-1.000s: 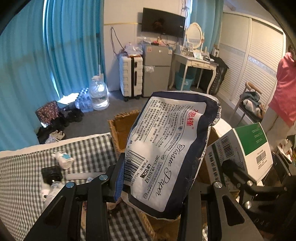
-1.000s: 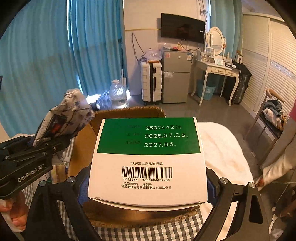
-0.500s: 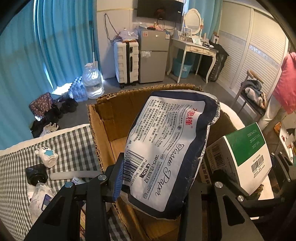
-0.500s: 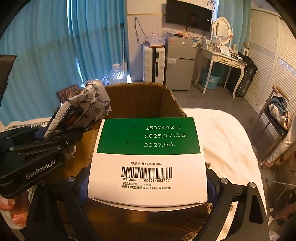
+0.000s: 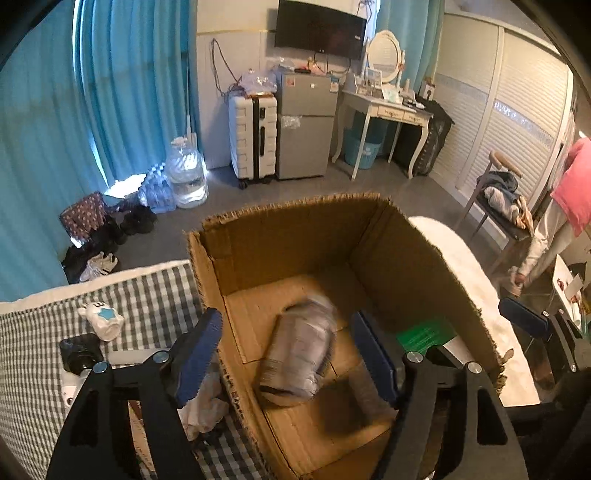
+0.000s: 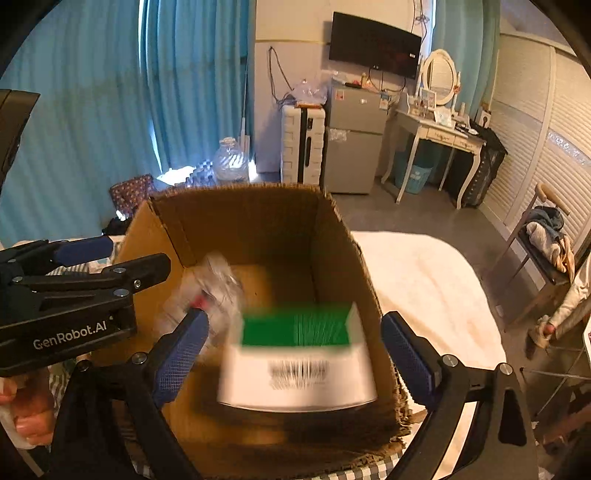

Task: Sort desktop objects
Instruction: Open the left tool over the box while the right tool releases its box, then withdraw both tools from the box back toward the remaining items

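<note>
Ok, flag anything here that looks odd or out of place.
Both items are motion-blurred inside the carton: the tissue pack and the green-and-white box sit free between open claws, apparently mid-drop. The carton's rim is ragged.

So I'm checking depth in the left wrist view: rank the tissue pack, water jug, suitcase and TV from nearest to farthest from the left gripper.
1. Tissue pack: blurred, in the cardboard box, between the open left gripper's fingers.
2. Water jug: on the floor by the curtain.
3. Suitcase: against the back wall.
4. TV: high on that wall.
</note>
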`<state>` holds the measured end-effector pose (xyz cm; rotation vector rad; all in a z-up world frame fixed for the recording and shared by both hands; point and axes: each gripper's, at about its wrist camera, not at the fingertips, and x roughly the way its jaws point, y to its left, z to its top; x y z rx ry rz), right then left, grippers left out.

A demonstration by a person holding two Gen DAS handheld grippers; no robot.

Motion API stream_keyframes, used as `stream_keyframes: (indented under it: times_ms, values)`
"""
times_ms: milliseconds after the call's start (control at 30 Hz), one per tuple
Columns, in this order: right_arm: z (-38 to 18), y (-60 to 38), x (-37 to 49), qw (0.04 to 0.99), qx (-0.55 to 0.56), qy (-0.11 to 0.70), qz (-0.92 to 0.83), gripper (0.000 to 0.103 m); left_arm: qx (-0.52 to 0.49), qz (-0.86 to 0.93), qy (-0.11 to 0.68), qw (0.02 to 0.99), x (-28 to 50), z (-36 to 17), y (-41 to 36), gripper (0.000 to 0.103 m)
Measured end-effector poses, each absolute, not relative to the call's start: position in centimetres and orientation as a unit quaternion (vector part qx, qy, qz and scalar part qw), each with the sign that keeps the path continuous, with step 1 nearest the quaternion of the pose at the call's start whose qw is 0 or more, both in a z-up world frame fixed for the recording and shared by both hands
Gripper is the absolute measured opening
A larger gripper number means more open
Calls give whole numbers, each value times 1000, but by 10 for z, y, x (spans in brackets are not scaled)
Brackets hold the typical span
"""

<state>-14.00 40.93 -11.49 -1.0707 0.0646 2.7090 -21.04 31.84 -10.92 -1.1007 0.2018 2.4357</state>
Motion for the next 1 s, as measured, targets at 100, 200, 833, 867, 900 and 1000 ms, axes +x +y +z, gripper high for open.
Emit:
stream_keyframes:
  times_ms: [100, 200, 833, 867, 900, 1000]
  values:
    - [-102, 404, -137, 115, -355, 18, 928, 96, -392, 889, 67, 227, -204, -96, 312, 77]
    - [-91, 397, -133, 114, -344, 13, 932, 97, -383, 894, 59, 224, -197, -82, 304, 78]
    - [-17, 351, -77, 108, -283, 5, 953, 101, -326, 926, 18, 188, -149, -1, 230, 87]
    - [-12, 347, -74, 108, -278, 3, 955, 101, -323, 928, 16, 186, -146, 3, 223, 88]
    - [-10, 345, -71, 108, -275, 2, 955, 102, -321, 929, 13, 183, -143, 7, 218, 91]
    - [3, 333, -63, 105, -265, -3, 958, 103, -319, 932, 8, 175, -136, 15, 202, 98]
